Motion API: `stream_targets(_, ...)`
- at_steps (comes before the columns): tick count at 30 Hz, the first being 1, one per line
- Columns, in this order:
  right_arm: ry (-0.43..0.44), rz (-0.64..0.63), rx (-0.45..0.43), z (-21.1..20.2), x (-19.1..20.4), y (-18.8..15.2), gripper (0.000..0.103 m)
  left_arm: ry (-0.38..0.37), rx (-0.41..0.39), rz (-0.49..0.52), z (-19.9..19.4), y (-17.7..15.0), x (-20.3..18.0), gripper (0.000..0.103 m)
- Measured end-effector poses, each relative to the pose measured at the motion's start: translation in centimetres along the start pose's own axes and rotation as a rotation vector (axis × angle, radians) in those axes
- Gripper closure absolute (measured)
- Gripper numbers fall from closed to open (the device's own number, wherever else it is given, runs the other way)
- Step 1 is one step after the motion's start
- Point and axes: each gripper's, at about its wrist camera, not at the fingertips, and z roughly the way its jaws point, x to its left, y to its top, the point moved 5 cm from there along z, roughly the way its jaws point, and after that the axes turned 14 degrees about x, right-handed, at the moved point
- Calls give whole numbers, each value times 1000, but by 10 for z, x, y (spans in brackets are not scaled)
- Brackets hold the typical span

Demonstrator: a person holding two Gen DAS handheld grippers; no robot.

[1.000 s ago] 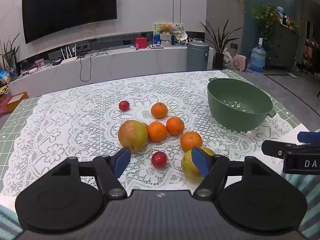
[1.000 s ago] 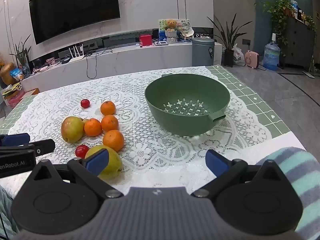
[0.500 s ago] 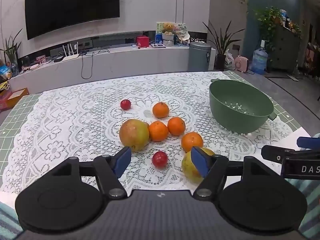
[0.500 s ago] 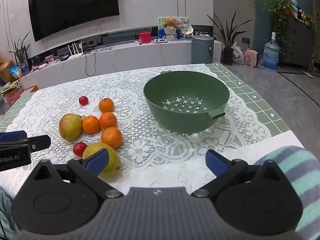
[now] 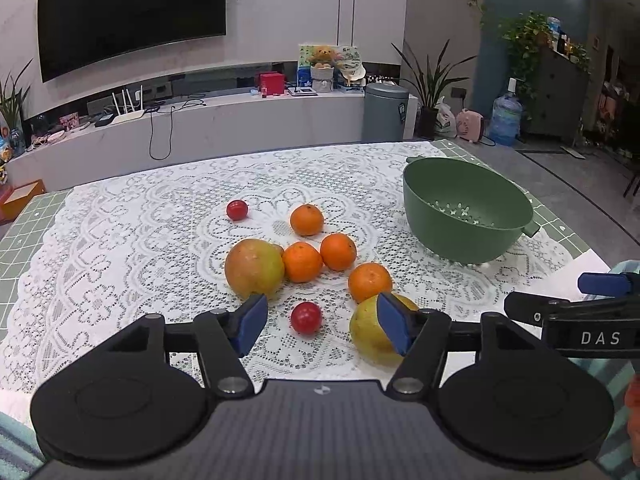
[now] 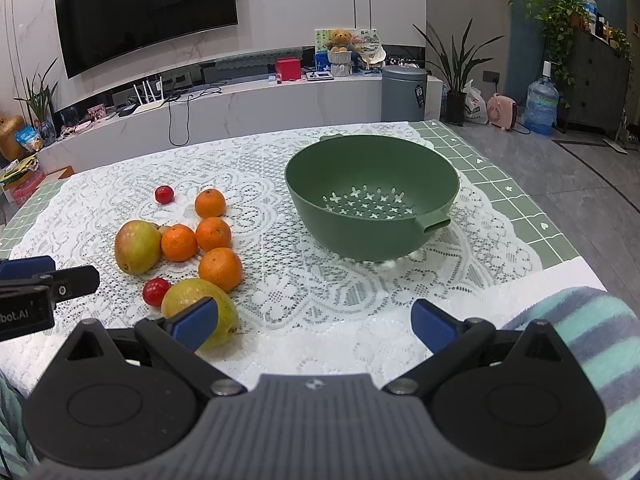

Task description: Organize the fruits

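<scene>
Fruits clustered mid-desk on lace cloth (image 5: pixel 120 248): near red tomato (image 5: pixel 306 317), yellow-green mango (image 5: pixel 370 336), four oranges, second mango, far tomato. Green colander (image 6: pixel 372 208) empty, well right of them; likely destination. Left gripper (image 5: pixel 322 326) frames near tomato, fingers apart but just been narrowing, nothing pinched; probably sizing for small fruit. Right gripper (image 6: pixel 314 326) fingers wide, empty, waiting.

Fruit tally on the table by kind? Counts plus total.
Oranges: 4
Small red fruits: 2
Large yellow-green fruits: 2
Total: 8, none in the green colander.
</scene>
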Motion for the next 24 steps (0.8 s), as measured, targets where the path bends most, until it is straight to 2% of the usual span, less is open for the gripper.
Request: stream_targets(24, -4, -11, 30, 8, 3, -2, 4, 9, 5, 9, 0, 0, 1, 29)
